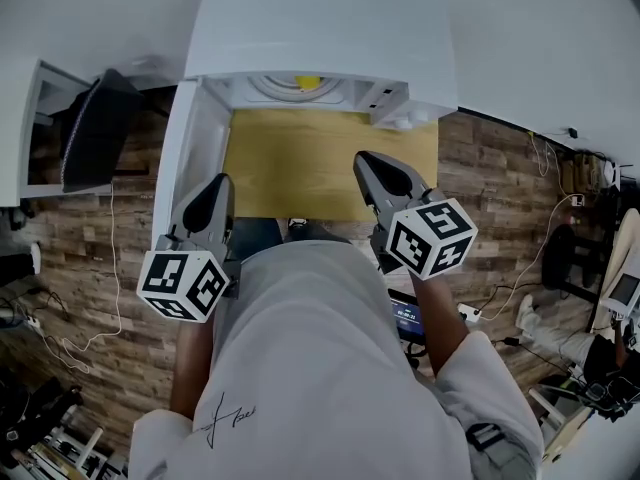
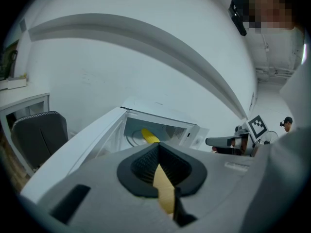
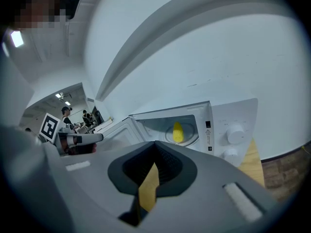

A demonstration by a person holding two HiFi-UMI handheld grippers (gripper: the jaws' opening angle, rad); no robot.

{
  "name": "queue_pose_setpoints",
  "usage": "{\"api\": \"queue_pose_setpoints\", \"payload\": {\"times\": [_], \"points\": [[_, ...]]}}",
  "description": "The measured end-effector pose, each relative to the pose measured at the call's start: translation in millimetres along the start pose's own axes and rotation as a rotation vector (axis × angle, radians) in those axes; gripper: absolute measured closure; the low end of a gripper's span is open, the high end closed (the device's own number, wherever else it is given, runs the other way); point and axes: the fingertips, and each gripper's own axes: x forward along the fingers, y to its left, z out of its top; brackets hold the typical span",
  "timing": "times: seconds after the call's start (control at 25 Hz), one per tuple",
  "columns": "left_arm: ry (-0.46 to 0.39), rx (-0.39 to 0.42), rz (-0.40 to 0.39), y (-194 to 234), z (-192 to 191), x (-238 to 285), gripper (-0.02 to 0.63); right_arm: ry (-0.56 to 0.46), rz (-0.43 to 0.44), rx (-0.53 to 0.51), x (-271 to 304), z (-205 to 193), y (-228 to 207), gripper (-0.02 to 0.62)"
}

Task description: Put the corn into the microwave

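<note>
Corn [image 1: 308, 81] inside microwave [image 1: 320, 28]; door [image 1: 190, 168] open leftward; chair [image 2: 39, 135] beyond.

The microwave [image 1: 320, 28] has a smooth white shell with a slight sheen, and it stands on a table [image 1: 300, 168] of pale, matt wood over a floor [image 1: 80, 258] of rough-looking brown planks. The left gripper [image 1: 218, 183] and right gripper [image 1: 370, 163] are matt grey plastic with black ribbed pads [image 2: 142, 168]. The person's shirt [image 1: 320, 368] is soft pale cloth.
</note>
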Motion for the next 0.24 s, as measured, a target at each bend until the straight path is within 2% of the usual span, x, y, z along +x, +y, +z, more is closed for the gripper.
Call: {"api": "queue_pose_setpoints", "payload": {"times": [0.24], "points": [[0.004,-0.002,0.01,1.8,-0.1,2.4,0.618,0.019,0.038,-0.017,2.6,1.4,0.3,0.584]]}}
